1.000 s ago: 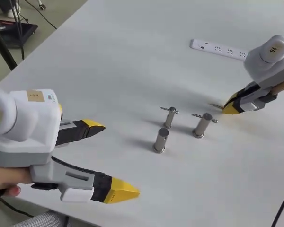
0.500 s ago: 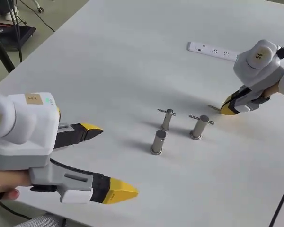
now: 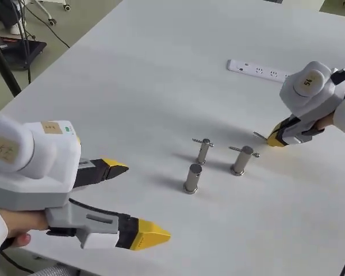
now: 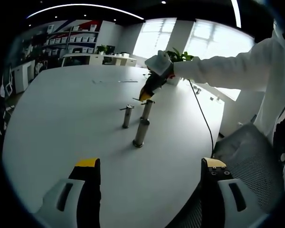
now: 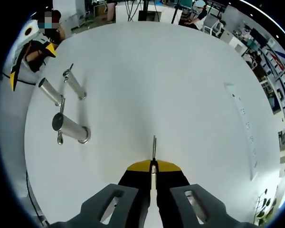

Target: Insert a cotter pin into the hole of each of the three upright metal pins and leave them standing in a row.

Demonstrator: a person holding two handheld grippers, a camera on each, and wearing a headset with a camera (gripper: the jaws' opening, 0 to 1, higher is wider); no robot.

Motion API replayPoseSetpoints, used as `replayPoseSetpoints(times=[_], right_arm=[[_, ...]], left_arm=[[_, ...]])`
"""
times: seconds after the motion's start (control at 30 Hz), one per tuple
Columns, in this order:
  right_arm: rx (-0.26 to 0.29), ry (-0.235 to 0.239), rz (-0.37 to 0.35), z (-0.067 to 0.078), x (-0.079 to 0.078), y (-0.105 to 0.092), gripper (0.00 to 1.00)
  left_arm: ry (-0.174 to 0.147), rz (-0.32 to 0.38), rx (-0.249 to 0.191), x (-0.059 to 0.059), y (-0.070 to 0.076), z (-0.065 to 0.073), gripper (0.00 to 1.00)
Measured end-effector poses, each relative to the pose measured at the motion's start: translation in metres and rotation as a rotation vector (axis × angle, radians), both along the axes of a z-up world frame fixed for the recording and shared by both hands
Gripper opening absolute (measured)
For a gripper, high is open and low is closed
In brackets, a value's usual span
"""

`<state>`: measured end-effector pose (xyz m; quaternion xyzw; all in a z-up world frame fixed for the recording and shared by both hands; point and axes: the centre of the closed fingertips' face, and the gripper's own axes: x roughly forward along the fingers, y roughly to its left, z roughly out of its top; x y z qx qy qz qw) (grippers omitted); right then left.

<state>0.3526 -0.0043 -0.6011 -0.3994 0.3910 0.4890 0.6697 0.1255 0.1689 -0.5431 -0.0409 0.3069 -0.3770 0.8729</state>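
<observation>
White table (image 3: 161, 86), right fingers (image 5: 138, 181) pinching cotter pin (image 5: 154, 147), left fingers (image 3: 145, 235) spread

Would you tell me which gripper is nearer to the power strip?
Right. The right gripper, shut on a cotter pin, is just short of the power strip; the left gripper is open, far past the pins.

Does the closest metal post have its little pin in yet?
Not yet. The closest post has a bare top. The back post and the right post each have one sticking through.
</observation>
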Motion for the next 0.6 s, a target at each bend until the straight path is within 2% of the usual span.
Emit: replayPoseSetpoints(times=[0.1,0.2,0.3,0.43,0.47,0.6], right_arm=[[0.051,-0.025,-0.009,0.018,-0.002,0.003,0.00],[0.087,-0.048,-0.006,0.033,-0.005,0.005,0.00],[0.095,-0.086,0.016,0.043,-0.007,0.000,0.00],[0.163,-0.110,0.006,0.060,-0.010,0.003,0.00],[0.181,-0.124,0.016,0.068,-0.018,0.004,0.00],[0.230,-0.163,0.049,0.086,-0.037,0.012,0.00]], left_arm=[[-0.010,0.006,-0.017,0.004,-0.001,0.005,0.85],[-0.022,-0.001,-0.011,0.009,-0.002,0.009,0.84],[-0.034,-0.009,-0.008,0.015,-0.004,0.015,0.82],[-0.047,-0.015,-0.041,0.024,-0.010,0.026,0.78],[-0.054,-0.016,-0.048,0.028,-0.012,0.030,0.77],[-0.062,-0.011,-0.070,0.038,-0.018,0.039,0.74]])
